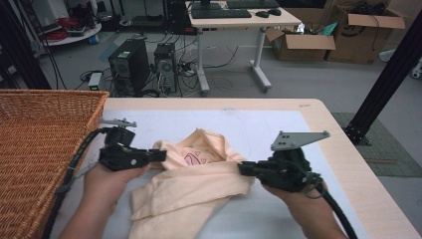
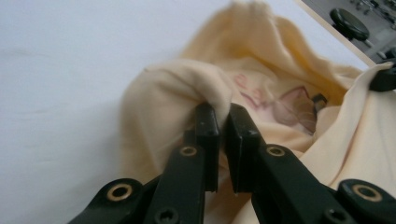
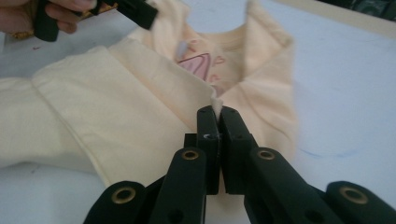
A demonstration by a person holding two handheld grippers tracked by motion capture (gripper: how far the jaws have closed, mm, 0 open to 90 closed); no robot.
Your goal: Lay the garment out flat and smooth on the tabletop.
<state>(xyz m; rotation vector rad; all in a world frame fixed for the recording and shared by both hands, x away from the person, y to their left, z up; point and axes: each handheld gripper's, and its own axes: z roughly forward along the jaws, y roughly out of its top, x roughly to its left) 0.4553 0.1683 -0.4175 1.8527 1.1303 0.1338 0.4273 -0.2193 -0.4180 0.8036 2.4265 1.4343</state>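
A pale peach shirt (image 1: 189, 184) with a pink print lies crumpled on the white mat (image 1: 259, 124) in the middle of the table. My left gripper (image 1: 161, 155) is shut on a fold of the shirt (image 2: 187, 93) at its left edge; in the left gripper view the cloth is pinched between the two black jaws (image 2: 219, 112). My right gripper (image 1: 243, 168) is shut on the shirt's right edge, and in the right gripper view a thin fold of the shirt (image 3: 140, 107) runs into the closed jaws (image 3: 217, 112). Both hands hold the grippers low over the table.
A large wicker basket (image 1: 40, 144) stands at the left edge of the table. The wooden table rim (image 1: 348, 164) runs along the right. Beyond the table are computer towers (image 1: 132, 62), a desk (image 1: 239, 20) and cardboard boxes (image 1: 343, 35) on the floor.
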